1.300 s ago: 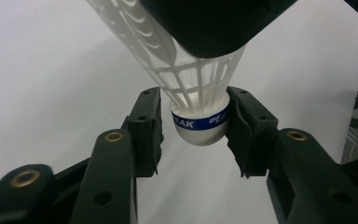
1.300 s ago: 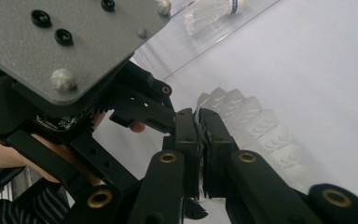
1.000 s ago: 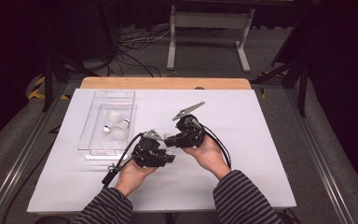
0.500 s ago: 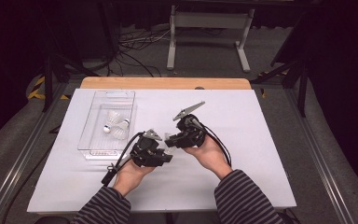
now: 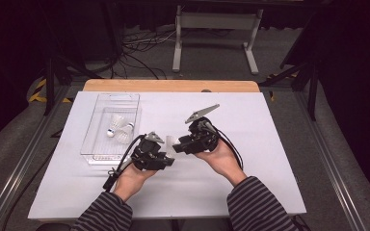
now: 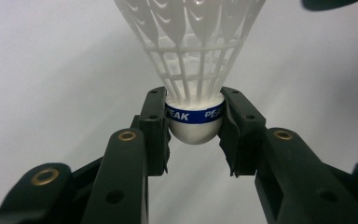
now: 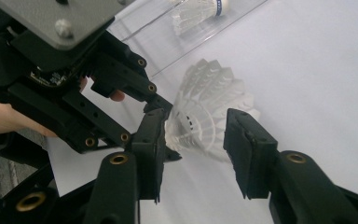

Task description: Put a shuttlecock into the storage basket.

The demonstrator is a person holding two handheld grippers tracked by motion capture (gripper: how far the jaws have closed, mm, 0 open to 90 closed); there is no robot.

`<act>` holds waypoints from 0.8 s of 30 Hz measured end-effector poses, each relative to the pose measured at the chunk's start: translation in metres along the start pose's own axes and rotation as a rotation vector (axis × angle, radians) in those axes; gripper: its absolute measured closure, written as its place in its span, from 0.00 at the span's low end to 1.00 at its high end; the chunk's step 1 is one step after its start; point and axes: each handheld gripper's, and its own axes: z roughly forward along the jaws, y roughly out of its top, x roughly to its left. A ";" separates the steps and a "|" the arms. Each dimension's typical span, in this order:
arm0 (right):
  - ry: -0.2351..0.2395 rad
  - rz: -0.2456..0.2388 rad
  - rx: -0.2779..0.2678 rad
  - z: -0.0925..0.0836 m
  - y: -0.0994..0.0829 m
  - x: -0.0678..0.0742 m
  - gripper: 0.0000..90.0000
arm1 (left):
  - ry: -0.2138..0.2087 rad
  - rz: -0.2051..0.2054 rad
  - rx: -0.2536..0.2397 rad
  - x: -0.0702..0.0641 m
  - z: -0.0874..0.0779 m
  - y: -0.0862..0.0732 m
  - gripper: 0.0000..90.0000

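A white shuttlecock (image 6: 191, 42) with a blue band on its cork is held level above the white table (image 5: 270, 159). My left gripper (image 6: 194, 100) is shut on the cork, pads pressing on both sides. In the high view the left gripper (image 5: 169, 153) and right gripper (image 5: 177, 146) meet tip to tip at mid-table. My right gripper (image 7: 196, 126) faces the left gripper (image 7: 165, 112), and its jaws have just been opening. The shuttlecock's skirt (image 7: 209, 88) sits between them with a gap at the right pad.
A clear plastic tray (image 5: 94, 144) stands at the left of the table with two more shuttlecocks (image 5: 119, 127) in it; one of them (image 7: 200, 10) also lies beyond the tray's edge (image 7: 168, 51) in the right gripper view. A wooden strip (image 5: 171, 85) runs along the far edge.
Both hands stay in the same spot at mid-table. No clear difference shows in the high view.
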 end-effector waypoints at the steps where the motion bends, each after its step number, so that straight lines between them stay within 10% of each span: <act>1: -0.004 0.003 -0.003 -0.001 -0.001 0.000 0.62 | 0.002 0.001 0.002 0.000 -0.001 0.000 0.73; 24: -0.120 -0.018 -0.090 -0.026 -0.029 -0.003 0.39 | 0.015 0.010 0.014 0.002 -0.009 -0.003 0.73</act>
